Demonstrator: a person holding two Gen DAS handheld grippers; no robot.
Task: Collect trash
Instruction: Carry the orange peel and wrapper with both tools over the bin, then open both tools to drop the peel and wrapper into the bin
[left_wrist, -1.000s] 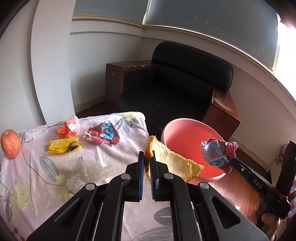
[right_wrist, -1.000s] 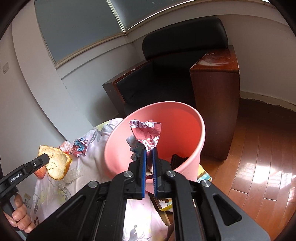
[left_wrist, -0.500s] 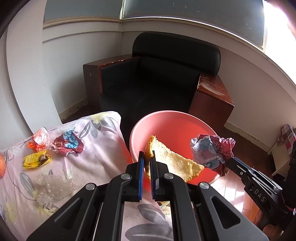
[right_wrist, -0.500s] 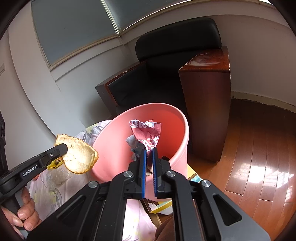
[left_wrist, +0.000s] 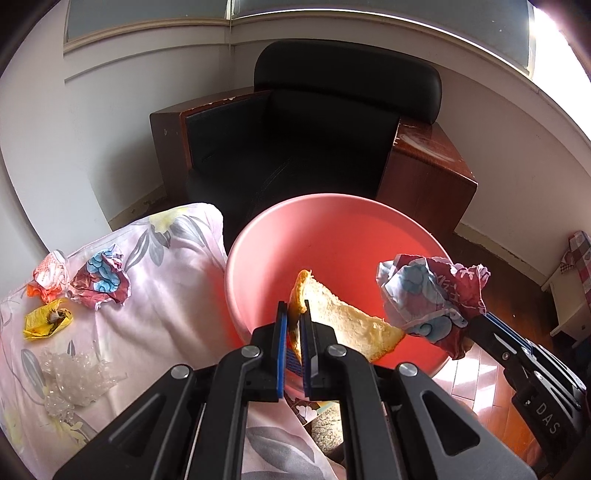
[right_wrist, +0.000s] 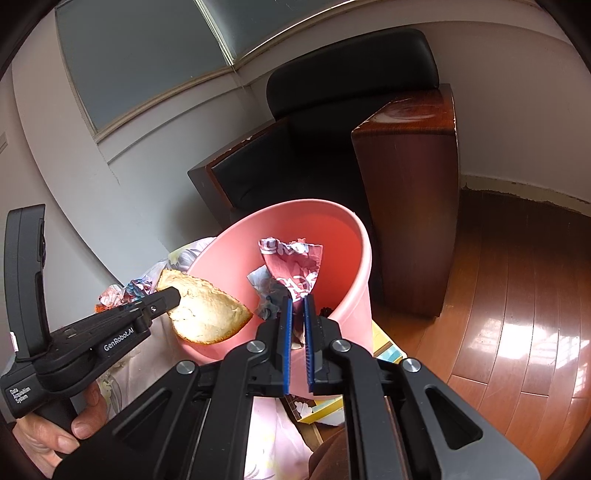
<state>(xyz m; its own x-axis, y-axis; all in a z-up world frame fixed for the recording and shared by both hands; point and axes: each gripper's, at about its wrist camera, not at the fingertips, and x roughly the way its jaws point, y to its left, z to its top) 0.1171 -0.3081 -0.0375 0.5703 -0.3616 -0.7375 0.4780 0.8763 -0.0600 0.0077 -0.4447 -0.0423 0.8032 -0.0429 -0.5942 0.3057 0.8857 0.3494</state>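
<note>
A pink bin (left_wrist: 332, 229) stands past the table's right edge, in front of a black armchair. My left gripper (left_wrist: 293, 315) is shut on a bread slice (left_wrist: 347, 325), which hangs over the bin's mouth. My right gripper (right_wrist: 297, 301) is shut on a crumpled red-and-blue wrapper (right_wrist: 295, 266), held above the bin's near rim (right_wrist: 354, 221). In the left wrist view that wrapper (left_wrist: 432, 295) hangs to the right of the bread. In the right wrist view the bread (right_wrist: 207, 310) is left of the wrapper, over the bin's rim.
On the floral tablecloth (left_wrist: 155, 332) lie another red-and-blue wrapper (left_wrist: 101, 284), an orange-white wrapper (left_wrist: 48, 277), a yellow wrapper (left_wrist: 46, 323) and crumpled clear plastic (left_wrist: 74, 380). The armchair (left_wrist: 303, 140) with wooden sides stands behind the bin. Wooden floor (right_wrist: 517, 295) lies to the right.
My left gripper has carried the bread rightward from above the table to over the bin's mouth. The right gripper has stayed nearly still with its wrapper.
</note>
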